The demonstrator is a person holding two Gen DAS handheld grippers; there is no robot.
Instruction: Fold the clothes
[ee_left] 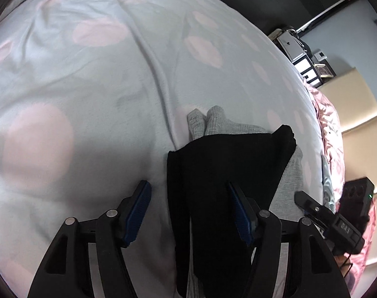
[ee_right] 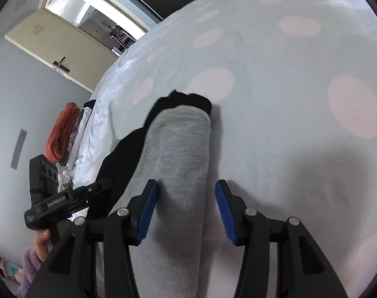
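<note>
Both sets of jaws stand apart, gripping nothing; the left gripper (ee_left: 188,208) hangs low over the bed (ee_left: 89,99), its blue pads (ee_left: 139,207) spread to either side of a black garment (ee_left: 213,173) that runs up between them without being pinched; that black cloth lies across a grey ribbed garment (ee_left: 210,121), whose cuffs poke out beyond it on the pale cover dotted with pink; the right gripper (ee_right: 186,211) straddles the same grey garment (ee_right: 178,149), which lies as a long folded strip between its open fingers, the left pad just beside the cloth, the right one clear of it; black fabric (ee_right: 183,101) shows at the strip's far end and along its left side; off at the bed's edge sits a stack of folded clothes (ee_right: 67,134), rust-coloured on top; a hand (ee_right: 41,244) in a fuzzy lilac sleeve (ee_right: 27,268) holds the other gripper's handle
</note>
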